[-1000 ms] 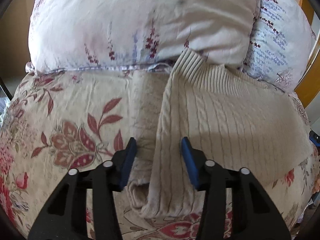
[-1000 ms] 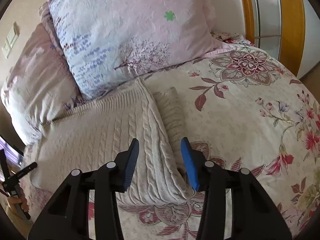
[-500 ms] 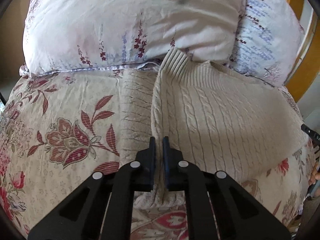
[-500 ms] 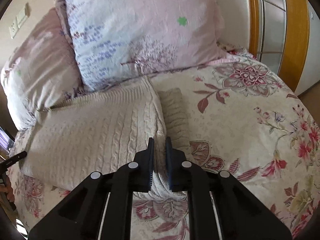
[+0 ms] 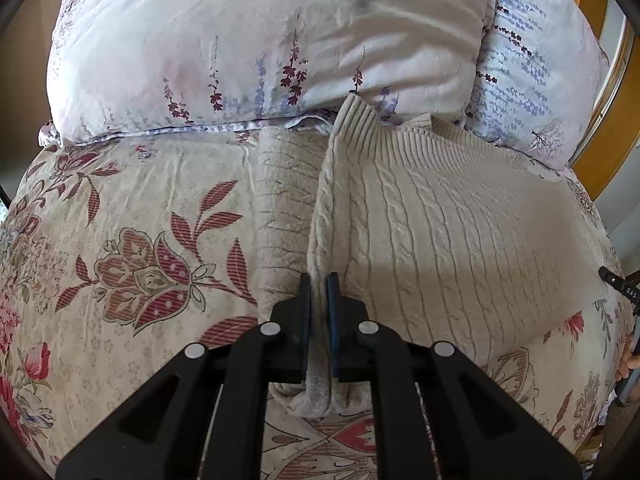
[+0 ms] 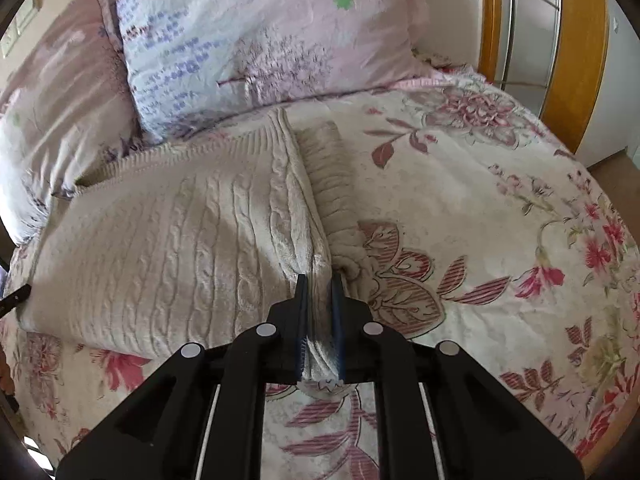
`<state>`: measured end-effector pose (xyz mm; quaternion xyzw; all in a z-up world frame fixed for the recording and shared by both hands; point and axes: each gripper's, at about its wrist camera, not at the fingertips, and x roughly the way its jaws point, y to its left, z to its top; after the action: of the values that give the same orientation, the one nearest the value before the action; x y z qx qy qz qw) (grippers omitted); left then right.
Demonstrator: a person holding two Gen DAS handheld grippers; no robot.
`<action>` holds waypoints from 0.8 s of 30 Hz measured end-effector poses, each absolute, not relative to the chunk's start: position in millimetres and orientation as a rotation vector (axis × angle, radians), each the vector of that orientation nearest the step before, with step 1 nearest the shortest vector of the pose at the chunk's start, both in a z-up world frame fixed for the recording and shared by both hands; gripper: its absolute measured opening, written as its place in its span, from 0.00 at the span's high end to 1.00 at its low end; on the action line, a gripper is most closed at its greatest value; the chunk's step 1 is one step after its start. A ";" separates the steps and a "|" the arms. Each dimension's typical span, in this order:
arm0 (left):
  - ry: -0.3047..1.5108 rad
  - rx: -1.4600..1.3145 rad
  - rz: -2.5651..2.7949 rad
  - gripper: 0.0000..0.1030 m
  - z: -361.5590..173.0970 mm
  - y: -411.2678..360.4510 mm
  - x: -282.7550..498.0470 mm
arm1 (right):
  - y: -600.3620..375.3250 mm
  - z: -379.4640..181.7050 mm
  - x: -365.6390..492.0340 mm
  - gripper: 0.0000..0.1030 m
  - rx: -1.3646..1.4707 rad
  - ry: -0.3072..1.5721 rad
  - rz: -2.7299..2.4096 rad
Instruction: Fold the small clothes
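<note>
A cream cable-knit sweater (image 5: 440,232) lies flat on the floral bedspread, its ribbed hem against the pillows. My left gripper (image 5: 318,280) is shut on the sweater's left near corner, pinching the folded edge. A sleeve (image 5: 280,208) lies beside that edge. In the right wrist view the same sweater (image 6: 180,240) fills the left half. My right gripper (image 6: 319,280) is shut on its right near corner, next to the other sleeve (image 6: 332,176).
Two large floral pillows (image 5: 260,40) (image 6: 260,32) stand at the head of the bed behind the sweater. A wooden bed frame (image 6: 580,60) runs along the right. The floral bedspread (image 6: 500,220) stretches right of the sweater.
Both grippers went from open above the sweater's near corners to shut on them, and both moved forward and down onto the knit.
</note>
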<state>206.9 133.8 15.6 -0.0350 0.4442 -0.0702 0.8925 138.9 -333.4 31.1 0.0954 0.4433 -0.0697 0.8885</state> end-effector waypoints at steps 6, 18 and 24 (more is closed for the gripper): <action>0.894 -0.104 -0.136 0.74 25.3 137.5 199.2 | -325.0 41.8 140.9 0.67 0.137 0.913 -0.172; 0.803 -0.014 -0.150 0.43 49.5 86.4 206.6 | -250.0 63.1 176.0 0.44 -0.063 0.853 -0.006; 0.885 -0.021 -0.131 0.45 19.0 92.5 213.3 | -265.9 26.0 194.8 0.38 0.050 0.967 0.024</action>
<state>213.3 92.5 19.1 -0.0103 0.4279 -0.0633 0.9015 194.8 -265.9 26.0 0.0238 0.4650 0.0114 0.8849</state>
